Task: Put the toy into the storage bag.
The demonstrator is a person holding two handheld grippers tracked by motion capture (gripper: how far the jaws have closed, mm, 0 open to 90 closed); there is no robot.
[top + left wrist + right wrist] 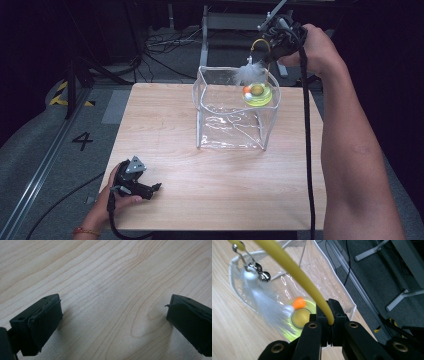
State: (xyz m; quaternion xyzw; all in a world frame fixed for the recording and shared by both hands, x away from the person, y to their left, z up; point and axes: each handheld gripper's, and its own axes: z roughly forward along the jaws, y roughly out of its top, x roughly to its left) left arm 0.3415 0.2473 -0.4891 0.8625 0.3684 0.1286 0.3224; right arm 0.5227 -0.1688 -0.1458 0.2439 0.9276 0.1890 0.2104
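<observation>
A cat toy hangs over the far right corner of a clear plastic box [230,131] on the wooden table [160,115]. It has a yellow-green round base [257,95] with an orange ball [247,90], a white feather [248,74] and a curved yellow wand [259,44]. My right gripper [274,50] is raised above the box and shut on the wand [294,272]. Its view shows the feather [267,305], small bells [263,275], the base [300,318] and the box's rim [329,272] below. My left gripper [156,189] rests low at the table's near left, open, with bare wood [112,272] between its jaws.
Grey floor surrounds the table, with a painted 4 [82,141], yellow-black tape [62,92] and a floor rail at the left. Cables and a metal stand leg [205,30] lie beyond the far edge. The right forearm [350,150] runs along the table's right side.
</observation>
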